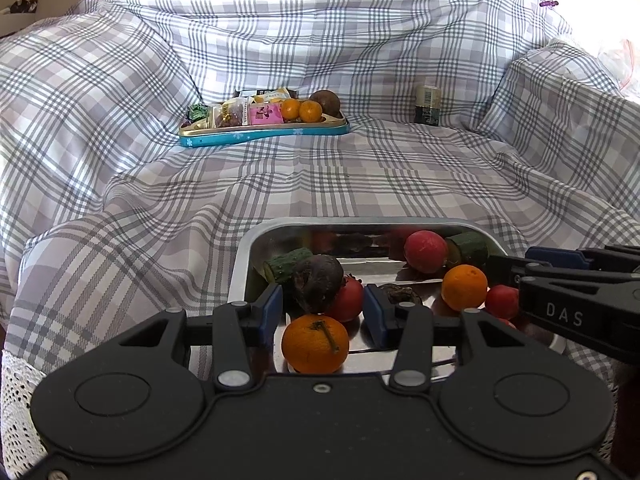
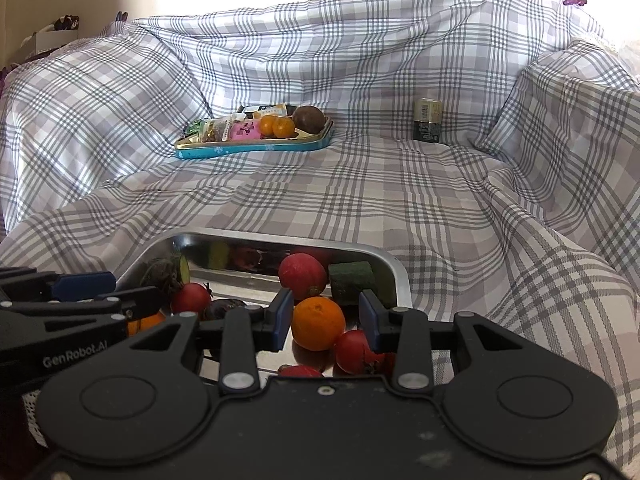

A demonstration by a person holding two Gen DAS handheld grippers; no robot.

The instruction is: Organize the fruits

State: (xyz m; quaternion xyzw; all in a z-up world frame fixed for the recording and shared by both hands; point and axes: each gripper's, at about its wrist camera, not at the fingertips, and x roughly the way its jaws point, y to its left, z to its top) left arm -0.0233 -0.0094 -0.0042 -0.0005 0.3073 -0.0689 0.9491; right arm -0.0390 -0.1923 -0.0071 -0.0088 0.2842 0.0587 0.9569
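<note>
- Fruit lies mixed in the shiny metal tray [image 1: 256, 240] at the near edge of the plaid-covered bench [image 1: 320, 176]; a blue tin [image 1: 264, 134] holding sweets and two small oranges sits well apart, further back.
- The left gripper [image 1: 320, 312] stands wide and empty, with a stemmed orange [image 1: 315, 343] just below its gap and a wrinkled dark fruit [image 1: 318, 282] beyond.
- The right gripper [image 2: 324, 316] is also wide and holds nothing; a second orange [image 2: 318, 323] sits between its blue pads [image 2: 285, 312].
- Likely risk: round, smooth-skinned fruit on polished metal may roll or squirt aside as the pads close (the red tomato [image 2: 354, 350] touching the orange could be nudged too).
- The two grippers work close together over one tray, so a collision seems possible.
- Soft cloth under the tray may let it shift.
- The cucumber chunk [image 2: 352, 282] looks bumpy and blunt-cut.
</note>
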